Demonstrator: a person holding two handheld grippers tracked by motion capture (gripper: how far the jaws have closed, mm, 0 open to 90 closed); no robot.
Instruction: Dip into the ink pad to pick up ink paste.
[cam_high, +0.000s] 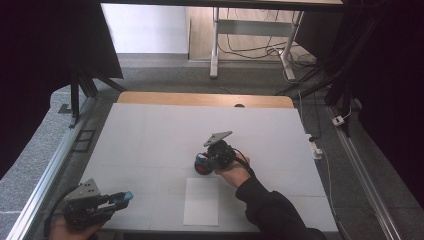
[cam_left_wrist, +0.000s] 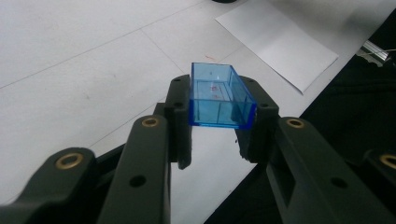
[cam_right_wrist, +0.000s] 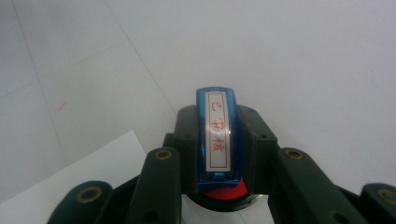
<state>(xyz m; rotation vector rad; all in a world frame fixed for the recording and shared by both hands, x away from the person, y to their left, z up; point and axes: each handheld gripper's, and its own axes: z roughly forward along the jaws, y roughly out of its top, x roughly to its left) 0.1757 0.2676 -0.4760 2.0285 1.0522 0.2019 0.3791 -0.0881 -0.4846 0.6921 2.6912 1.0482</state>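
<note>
Between the jaws of the right hand-held gripper (cam_right_wrist: 218, 154), clamped by its flat sides, the blue stamp (cam_right_wrist: 218, 135) looks light, rigid and slick, while the left hand-held gripper (cam_left_wrist: 219, 135) pinches its clear blue cap (cam_left_wrist: 219, 98).

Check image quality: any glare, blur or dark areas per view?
High view: dark edges, soft focus, white table bright. Left gripper view: blue clear cap sharp, near linkages blurred. Right gripper view: glare across the stamp label, red characters legible.
</note>
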